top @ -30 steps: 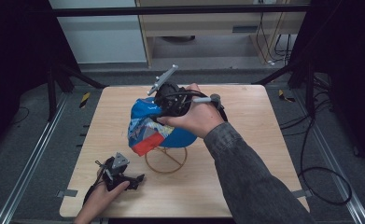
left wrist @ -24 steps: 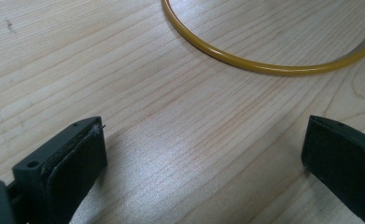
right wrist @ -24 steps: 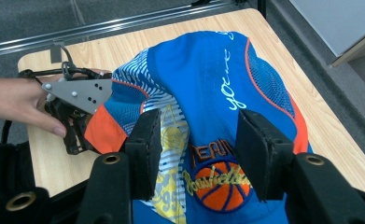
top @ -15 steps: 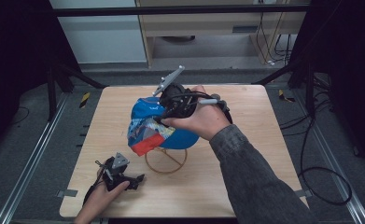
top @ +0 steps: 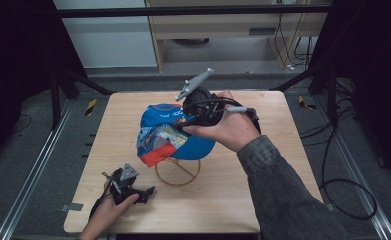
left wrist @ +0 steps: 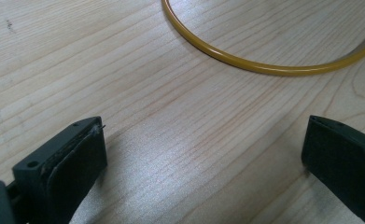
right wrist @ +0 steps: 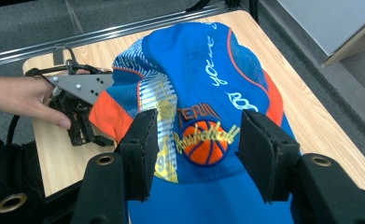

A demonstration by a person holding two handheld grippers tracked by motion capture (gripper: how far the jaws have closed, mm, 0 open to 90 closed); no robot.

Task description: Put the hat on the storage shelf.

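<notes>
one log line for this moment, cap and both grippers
cap: on yellow wire stand | right gripper: above cap, open, nothing held | left gripper: on table, open, empty

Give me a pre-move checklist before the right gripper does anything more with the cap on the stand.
1. Cap sits on the yellow wire stand: ok.
2. Right gripper open, its fingers clear of the fabric: ok; they have just been opening, nothing between them.
3. Cap seated straight: cannot tell; the brim hangs toward the left gripper.
4. Left gripper parked on the table, away from the cap: ok.
5. Left gripper open with nothing in it: ok.
</notes>
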